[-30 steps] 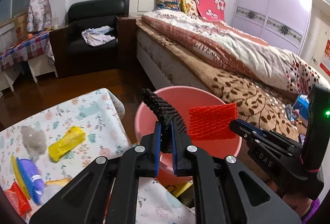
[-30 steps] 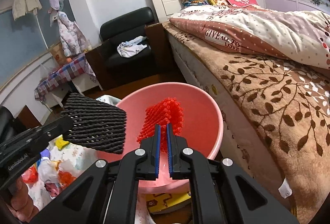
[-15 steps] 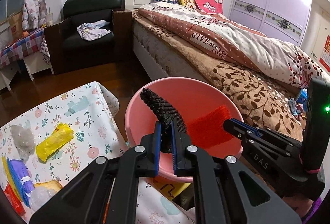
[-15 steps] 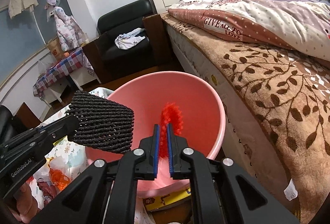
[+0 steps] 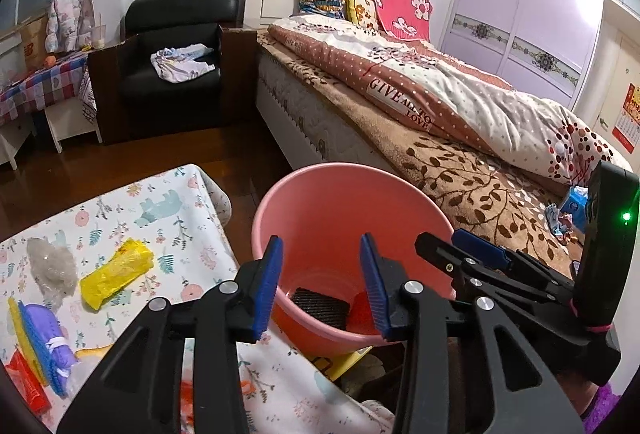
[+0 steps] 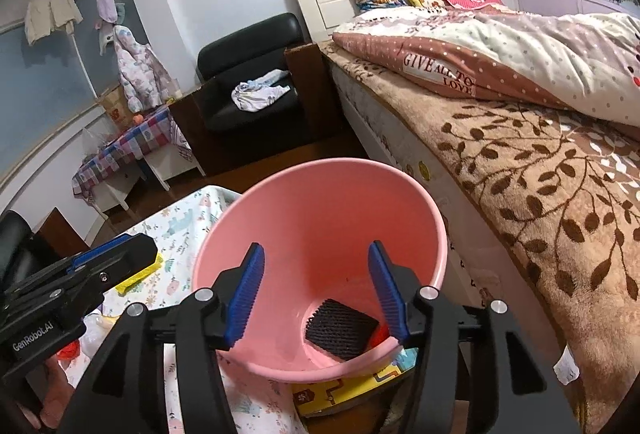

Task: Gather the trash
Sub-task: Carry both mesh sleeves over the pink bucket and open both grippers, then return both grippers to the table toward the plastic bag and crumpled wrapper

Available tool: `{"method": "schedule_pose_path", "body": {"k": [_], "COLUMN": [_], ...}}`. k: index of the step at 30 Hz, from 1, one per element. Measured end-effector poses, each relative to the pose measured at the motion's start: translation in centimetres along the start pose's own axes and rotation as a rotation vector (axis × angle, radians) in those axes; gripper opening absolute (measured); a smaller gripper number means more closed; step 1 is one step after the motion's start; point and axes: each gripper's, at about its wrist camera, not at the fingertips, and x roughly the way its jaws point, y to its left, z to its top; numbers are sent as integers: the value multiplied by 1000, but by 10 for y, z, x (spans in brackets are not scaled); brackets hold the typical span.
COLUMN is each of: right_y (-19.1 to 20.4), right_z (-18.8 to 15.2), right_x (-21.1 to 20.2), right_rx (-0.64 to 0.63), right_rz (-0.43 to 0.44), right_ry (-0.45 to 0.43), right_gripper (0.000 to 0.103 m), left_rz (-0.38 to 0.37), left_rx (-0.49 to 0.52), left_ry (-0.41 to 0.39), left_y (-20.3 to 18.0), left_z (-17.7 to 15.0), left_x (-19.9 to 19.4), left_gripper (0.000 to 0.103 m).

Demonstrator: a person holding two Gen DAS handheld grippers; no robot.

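A pink bucket (image 5: 320, 178) (image 6: 280, 190) stands between the table and the bed. At its bottom lie a black foam net (image 5: 318, 306) (image 6: 340, 326) and a red foam net (image 5: 360, 310) (image 6: 380, 334). My left gripper (image 5: 322, 282) hovers over the bucket's near rim, its jaws opening with nothing between them. My right gripper (image 6: 316, 290) also hangs over the rim, jaws opening and empty. On the floral table (image 5: 168, 210) lie a yellow wrapper (image 5: 116, 272), a clear crumpled plastic (image 5: 52, 268), a purple and blue item (image 5: 40, 346) and a red packet (image 5: 24, 382).
A bed with a brown leaf blanket (image 5: 460, 174) runs along the right. A black armchair (image 5: 176, 54) with a cloth on it stands at the back, beside a checkered side table (image 5: 36, 86). A yellow box (image 6: 344, 390) sits under the bucket.
Both grippers have opened. The black net fell from the left one and the red net from the right one into the bucket.
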Motion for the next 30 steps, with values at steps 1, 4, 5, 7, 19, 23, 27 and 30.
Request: {"method": "schedule_pose_path", "body": {"k": [1,4,5,7,19,23,27,30], "right_y": [1,10,13,18,56,68,83,95], "right_z": [0,-1,-1,-2,-13,-19,-25,-30], "right_x": [-2,-10,-12,-18,-50,-54,-53,-52], "right_rx": [-1,-10,-14,-23,-81,-98,-121,-142], "right_rz": [3,20,25,39,163,196,232,257], "right_ry": [-3,-19,-24,-39,-53,-37,-13,6], "right_gripper": [54,54,54,55,55,55,56,56], "left_rz": [7,37,44,55,112,155,193,214], "left_rx": [-3,-27,-33,-41,-60,-94,-142,-166], "left_ry": [-4,-24,-33,-52,-99,-110,-117,-106], "left_y": [1,7,10,14,43,65,88,102], "left_z": [-1,-1,-2,-2,-20,-28,-37,-48], "left_x": [-3,-16,-20,-31,-98,-121,-140,-150], "left_gripper": [40,40,40,40,40,40,40,40]}}
